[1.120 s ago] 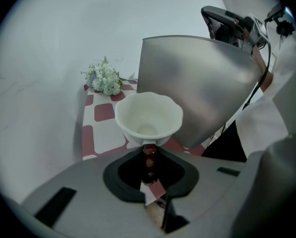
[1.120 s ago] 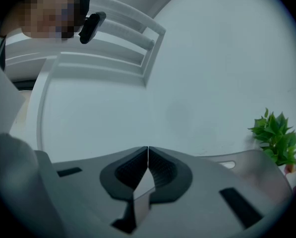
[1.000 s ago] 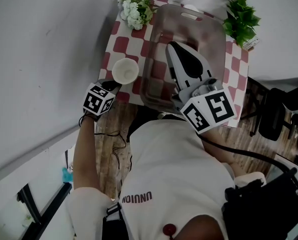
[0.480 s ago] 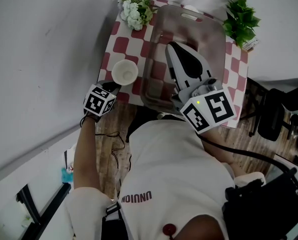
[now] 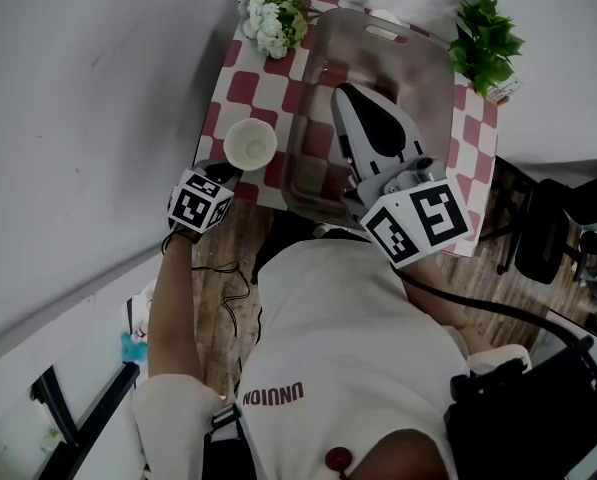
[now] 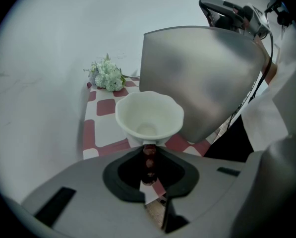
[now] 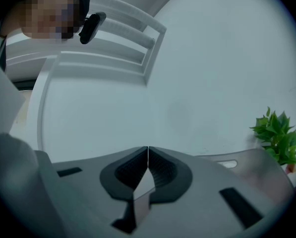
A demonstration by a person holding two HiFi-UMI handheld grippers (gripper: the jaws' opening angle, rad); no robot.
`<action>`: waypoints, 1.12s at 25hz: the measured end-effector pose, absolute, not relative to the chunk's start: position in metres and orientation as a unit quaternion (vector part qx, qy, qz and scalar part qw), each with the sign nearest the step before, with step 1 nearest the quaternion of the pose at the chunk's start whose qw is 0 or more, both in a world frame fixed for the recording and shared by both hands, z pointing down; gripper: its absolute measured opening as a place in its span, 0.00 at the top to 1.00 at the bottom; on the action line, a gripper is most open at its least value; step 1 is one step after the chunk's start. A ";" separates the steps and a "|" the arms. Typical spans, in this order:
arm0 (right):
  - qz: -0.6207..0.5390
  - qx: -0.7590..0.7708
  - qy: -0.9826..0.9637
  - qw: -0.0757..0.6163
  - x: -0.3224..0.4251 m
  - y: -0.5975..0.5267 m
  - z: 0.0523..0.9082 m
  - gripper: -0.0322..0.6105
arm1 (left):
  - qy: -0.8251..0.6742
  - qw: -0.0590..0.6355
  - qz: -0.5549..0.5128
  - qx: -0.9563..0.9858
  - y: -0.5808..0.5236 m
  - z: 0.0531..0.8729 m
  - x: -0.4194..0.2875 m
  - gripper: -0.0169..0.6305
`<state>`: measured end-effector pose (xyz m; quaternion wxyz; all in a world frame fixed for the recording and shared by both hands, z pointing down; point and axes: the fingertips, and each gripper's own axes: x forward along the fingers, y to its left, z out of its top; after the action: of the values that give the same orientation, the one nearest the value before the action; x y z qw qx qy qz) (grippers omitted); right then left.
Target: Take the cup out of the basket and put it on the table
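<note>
The white cup (image 5: 250, 145) with a wavy rim stands upright over the checked table (image 5: 240, 88), just left of the translucent grey basket (image 5: 378, 30). My left gripper (image 5: 232, 169) reaches it from the table's near edge. In the left gripper view the jaws of the left gripper (image 6: 148, 155) are closed on a dark red part low on the cup (image 6: 148, 118). Whether the cup's base touches the cloth I cannot tell. My right gripper (image 5: 344, 94) hovers over the basket, and the right gripper (image 7: 148, 150) is shut with nothing between its jaws, facing the wall.
White flowers (image 5: 270, 18) sit at the table's far left corner and a green plant (image 5: 483, 38) at the far right. The basket's wall (image 6: 202, 78) rises right beside the cup. A dark chair (image 5: 548, 228) stands to the right of the table.
</note>
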<state>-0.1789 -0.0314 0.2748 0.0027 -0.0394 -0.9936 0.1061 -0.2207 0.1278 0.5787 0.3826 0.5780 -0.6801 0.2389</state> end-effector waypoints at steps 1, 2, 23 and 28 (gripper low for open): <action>0.107 -0.039 -0.994 0.003 -0.179 -0.032 0.275 0.92 | -0.680 0.381 0.243 0.577 0.128 0.579 -0.220 0.90; 0.107 -0.039 -0.993 0.002 -0.179 -0.032 0.275 0.92 | -0.680 0.378 0.249 0.577 0.128 0.580 -0.220 0.90; 0.112 -0.053 -0.992 0.002 -0.181 -0.033 0.276 0.92 | -0.708 0.357 0.224 0.567 0.127 0.579 -0.218 0.89; 0.113 -0.056 -0.992 0.001 -0.179 -0.033 0.274 0.92 | -0.702 0.369 0.227 0.565 0.131 0.579 -0.214 0.81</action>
<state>-0.1795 -0.0332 0.2745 0.0012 -0.0557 -0.9920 0.1135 -0.2143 0.1307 0.5791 0.3693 0.5648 -0.7021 0.2272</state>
